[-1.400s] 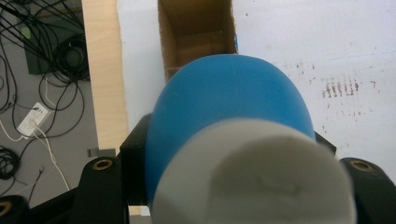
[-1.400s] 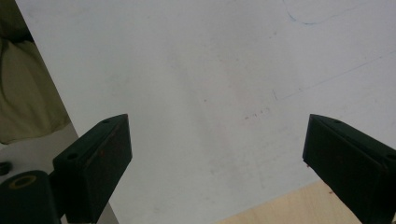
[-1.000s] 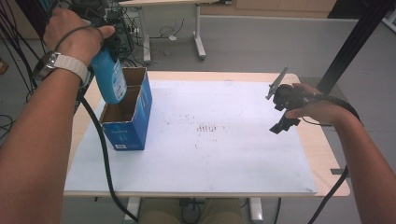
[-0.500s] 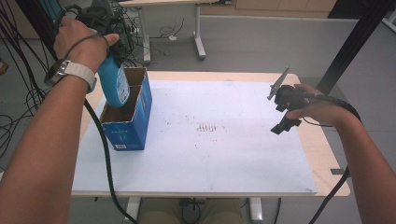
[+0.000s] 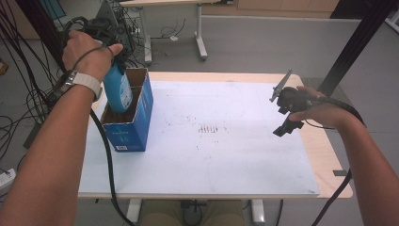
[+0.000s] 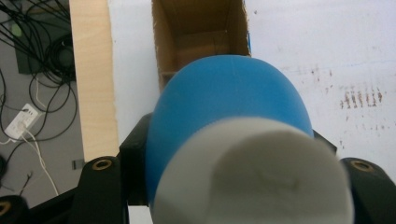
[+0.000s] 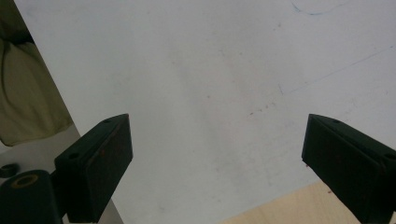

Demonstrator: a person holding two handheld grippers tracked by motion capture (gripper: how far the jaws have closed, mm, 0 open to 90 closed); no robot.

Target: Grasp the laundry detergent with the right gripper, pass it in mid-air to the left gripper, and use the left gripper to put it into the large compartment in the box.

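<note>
A blue bottle [image 5: 118, 92] with a white cap hangs upright over an open blue cardboard box [image 5: 133, 129] at the table's left, its base dipping into the box. My left gripper [image 5: 115, 66] is shut on the bottle near its top, under the person's hand. In the left gripper view the bottle [image 6: 224, 107] and its cap [image 6: 254, 177] sit between the black jaws of my left gripper [image 6: 229, 140], with the box opening [image 6: 198, 28] beyond. My right gripper [image 5: 284, 117] hovers open over the table's right side; my right gripper [image 7: 219, 140] has nothing between its jaws.
A white mat [image 5: 226, 150] with faint marks covers the wooden table [image 5: 329, 155]. The box has a brown inner divider. Cables [image 5: 19, 108] hang and lie on the floor at the left. Another desk's legs [image 5: 200, 37] stand behind the table.
My left hand has lowered the bottle, so its base now sits inside the box opening. The right gripper has stayed where it was.
</note>
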